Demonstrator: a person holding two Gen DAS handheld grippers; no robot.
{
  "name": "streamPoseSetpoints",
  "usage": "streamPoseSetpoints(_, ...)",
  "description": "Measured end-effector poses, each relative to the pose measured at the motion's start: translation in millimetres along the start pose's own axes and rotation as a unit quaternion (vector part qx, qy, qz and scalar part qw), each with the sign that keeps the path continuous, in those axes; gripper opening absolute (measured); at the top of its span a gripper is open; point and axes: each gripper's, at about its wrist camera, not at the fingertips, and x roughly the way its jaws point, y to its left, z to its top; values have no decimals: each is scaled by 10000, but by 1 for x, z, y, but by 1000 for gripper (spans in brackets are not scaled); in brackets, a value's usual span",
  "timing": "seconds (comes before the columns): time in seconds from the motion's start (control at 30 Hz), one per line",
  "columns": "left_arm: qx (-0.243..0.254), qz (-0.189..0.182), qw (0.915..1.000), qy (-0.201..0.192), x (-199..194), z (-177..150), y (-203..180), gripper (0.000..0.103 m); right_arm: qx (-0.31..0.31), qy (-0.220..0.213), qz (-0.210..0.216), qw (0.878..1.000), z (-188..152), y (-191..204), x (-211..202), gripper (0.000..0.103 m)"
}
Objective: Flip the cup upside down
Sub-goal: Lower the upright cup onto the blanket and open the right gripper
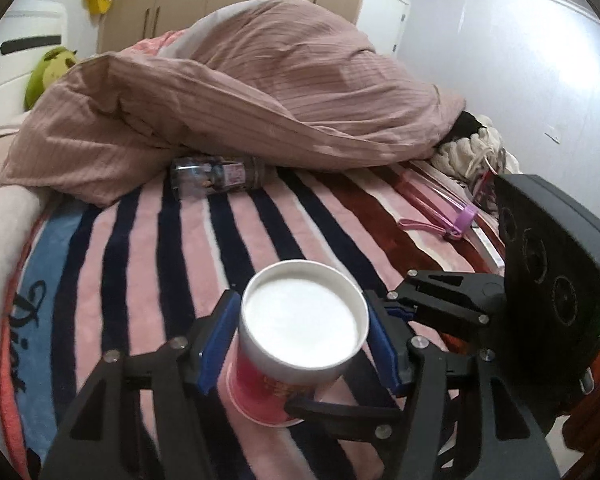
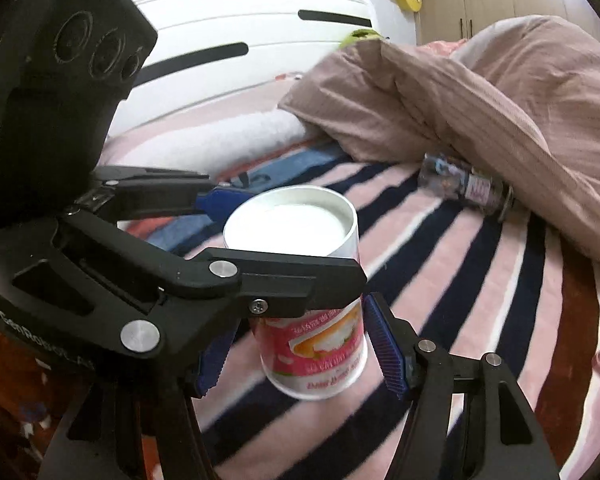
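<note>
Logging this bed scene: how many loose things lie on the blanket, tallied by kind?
Cup: 1
Bottle: 1
Duvet: 1
Pink clip: 1
Total: 4

The striped blanket [image 1: 148, 248] carries the cup [image 1: 296, 344], a bottle [image 1: 216, 178], a rumpled duvet [image 1: 236, 92] — and a pink clip [image 1: 440, 226].

The left gripper [image 1: 304, 344] has its two jaws pressed on something, one at 9 o'clock and one at 3 o'clock; its blue pads [image 1: 216, 344] touch both sides. The right gripper [image 2: 296, 344] comes in from the left gripper's 3 o'clock side; its jaws stand wide apart; its blue pads [image 2: 388, 348] do not squeeze anything. The two grippers cross each other, very close together.
</note>
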Motion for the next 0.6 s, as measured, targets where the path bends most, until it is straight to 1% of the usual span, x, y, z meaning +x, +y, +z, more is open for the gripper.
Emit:
streamPoseSetpoints(0.1,105,8,9999,12,2,1,-7,59,49,89,17,9999,-8,-1,1,60)
streamPoseSetpoints(0.13,117,2,9999,57,2,1,-8,61,75,112,27,9999,-9,-2,1,60)
streamPoseSetpoints(0.17,109,-16,9999,123,2,1,-8,66,95,126,27,9999,-10,-1,-1,61)
streamPoseSetpoints(0.2,99,-13,9998,150,1,0,-9,70,110,154,-2,9998,-10,0,-1,64)
streamPoseSetpoints(0.23,90,9,9999,143,-1,0,-9,77,121,177,-31,9998,-10,0,-2,67)
streamPoseSetpoints(0.27,81,24,9999,112,-3,-1,-9,82,139,181,-56,9997,-9,0,-4,77)
streamPoseSetpoints(0.3,68,20,9999,78,-5,-1,-10,83,158,154,-71,9997,-9,0,-7,83)
streamPoseSetpoints(0.33,42,10,10000,56,-8,-2,-10,84,173,80,-76,9998,-8,-1,-12,85)
streamPoseSetpoints(0.37,8,14,10000,43,-12,-2,-10,88,176,43,-87,9998,-9,0,-16,86)
streamPoseSetpoints(0.43,-33,47,10000,-26,-20,-2,-10,91,171,-5,-146,9997,-8,3,-26,86)
streamPoseSetpoints(0.53,-96,54,9998,-181,-37,-2,-11,92,134,-108,-241,9996,-7,9,-45,88)
streamPoseSetpoints(0.6,-161,78,9994,-310,-51,-1,-13,92,80,-211,-404,9989,-6,16,-60,92)
